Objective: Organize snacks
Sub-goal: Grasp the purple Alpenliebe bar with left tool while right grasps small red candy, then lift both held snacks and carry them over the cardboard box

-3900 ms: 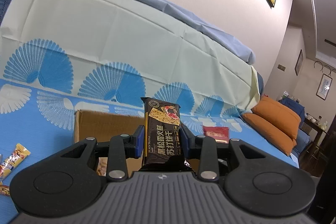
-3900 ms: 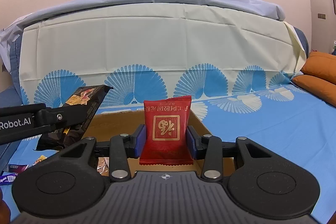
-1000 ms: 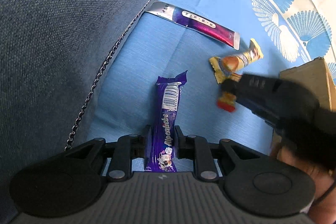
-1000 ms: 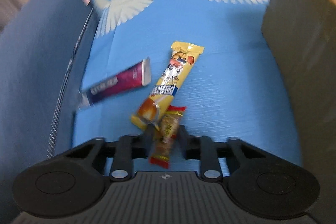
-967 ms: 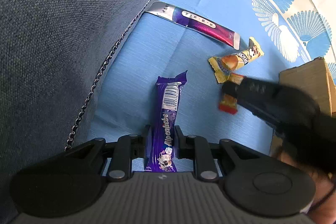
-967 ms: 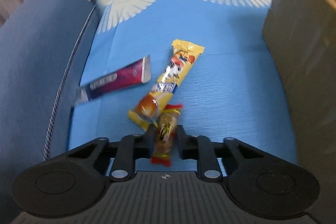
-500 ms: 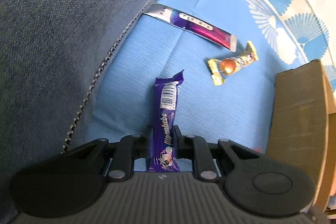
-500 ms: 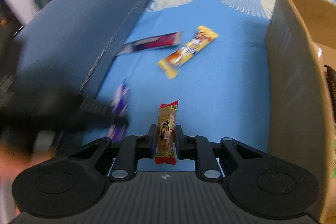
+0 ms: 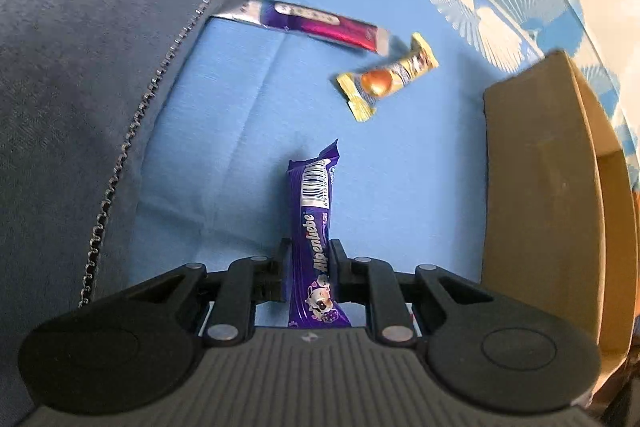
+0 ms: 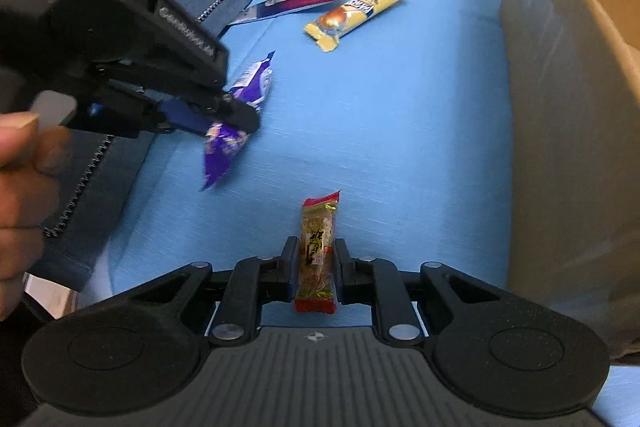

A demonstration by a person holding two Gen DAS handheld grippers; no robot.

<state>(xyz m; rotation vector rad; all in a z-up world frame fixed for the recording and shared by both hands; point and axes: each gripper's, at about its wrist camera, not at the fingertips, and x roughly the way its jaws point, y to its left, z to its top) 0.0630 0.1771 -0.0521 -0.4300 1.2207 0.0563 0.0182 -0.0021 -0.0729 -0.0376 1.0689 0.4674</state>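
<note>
I have the purple Alpenliebe bar (image 9: pixel 314 227) pinched near its lower end between the fingers of my left gripper (image 9: pixel 309 267), most of its length sticking out forward, lifted clear of the blue cloth (image 9: pixel 240 131). From the right wrist view the same bar hangs a little crooked in those jaws. My right gripper (image 10: pixel 315 269) is closed on the small red-and-gold snack packet (image 10: pixel 317 251), gripped across its narrow width, also held above the cloth.

The cardboard box (image 9: pixel 540 187) sits just to the right of both grippers, its near wall tall from this angle. 2 snacks are left on the cloth beyond my tools: a yellow bar (image 9: pixel 386 81) and a long magenta-and-purple stick pack (image 9: pixel 304 23), close together near the dark blue cushion (image 9: pixel 80 47).

My worry is the purple bar: the hold is near 1 end on a slick wrapper, so a quick swing toward the box could let it pivot or slide out. The box wall is the other hazard; if I come in low, either packet may catch the rim and be knocked loose. With both grippers heading the same way, they could also bump each other.
</note>
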